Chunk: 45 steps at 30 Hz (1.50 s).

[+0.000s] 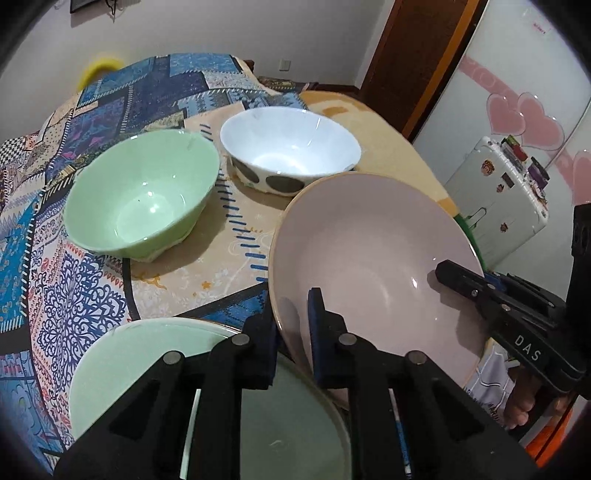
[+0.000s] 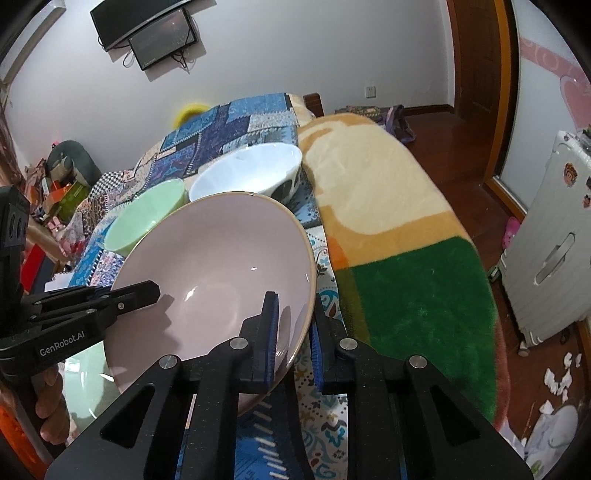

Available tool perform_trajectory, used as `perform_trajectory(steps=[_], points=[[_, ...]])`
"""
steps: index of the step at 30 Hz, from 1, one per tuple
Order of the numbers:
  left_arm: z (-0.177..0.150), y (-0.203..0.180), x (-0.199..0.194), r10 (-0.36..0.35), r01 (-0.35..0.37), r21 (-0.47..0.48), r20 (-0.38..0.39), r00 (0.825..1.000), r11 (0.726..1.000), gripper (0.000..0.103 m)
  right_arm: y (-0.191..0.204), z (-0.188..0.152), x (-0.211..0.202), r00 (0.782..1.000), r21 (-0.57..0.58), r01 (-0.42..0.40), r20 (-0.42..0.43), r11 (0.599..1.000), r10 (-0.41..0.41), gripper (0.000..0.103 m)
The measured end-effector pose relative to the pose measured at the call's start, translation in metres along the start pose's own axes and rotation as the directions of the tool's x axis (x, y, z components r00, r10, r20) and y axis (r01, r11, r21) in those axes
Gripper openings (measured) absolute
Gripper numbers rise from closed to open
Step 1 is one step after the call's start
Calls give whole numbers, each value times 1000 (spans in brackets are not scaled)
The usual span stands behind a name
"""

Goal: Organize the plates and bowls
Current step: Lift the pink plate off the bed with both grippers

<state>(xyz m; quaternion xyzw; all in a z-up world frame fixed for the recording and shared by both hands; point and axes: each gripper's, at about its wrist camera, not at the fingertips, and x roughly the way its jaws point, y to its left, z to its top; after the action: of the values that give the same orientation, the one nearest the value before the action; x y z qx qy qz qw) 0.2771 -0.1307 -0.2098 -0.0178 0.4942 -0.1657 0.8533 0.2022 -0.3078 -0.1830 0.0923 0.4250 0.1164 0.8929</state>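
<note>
Home bedroom, quilted bed [image 2: 236,122], suitcase [image 2: 550,240] (stickered), wall television [image 2: 147,26]

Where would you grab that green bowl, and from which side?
Judging by its shape, take the green bowl by its thin rim, one finger inside and one outside, coming from above. It sits upright and open-topped. The near rim looks freest; the white bowl crowds its far right side.

White walls [image 2: 258,55], wooden floor [image 2: 436,129] (paper-littered).
</note>
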Motion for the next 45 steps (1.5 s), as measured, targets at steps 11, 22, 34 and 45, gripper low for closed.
perform_trajectory(steps=[11,22,34,45], points=[[-4,-2,-49,2,-2,5,77,997,1000,14,28,6,-27,998,-39,-11,63,999,14,14],[-25,21,-101,26,-24,-17,142,990,1000,14,72,1,-38,995,-100,-34,89,994,43,14],[-67,72,-155,94,-74,-109,191,977,991,14,141,-15,-35,991,-200,-96,73,975,113,15],[-114,130,-201,186,-138,-225,209,960,965,14,206,-32,-22,981,-293,-172,31,940,189,15]])
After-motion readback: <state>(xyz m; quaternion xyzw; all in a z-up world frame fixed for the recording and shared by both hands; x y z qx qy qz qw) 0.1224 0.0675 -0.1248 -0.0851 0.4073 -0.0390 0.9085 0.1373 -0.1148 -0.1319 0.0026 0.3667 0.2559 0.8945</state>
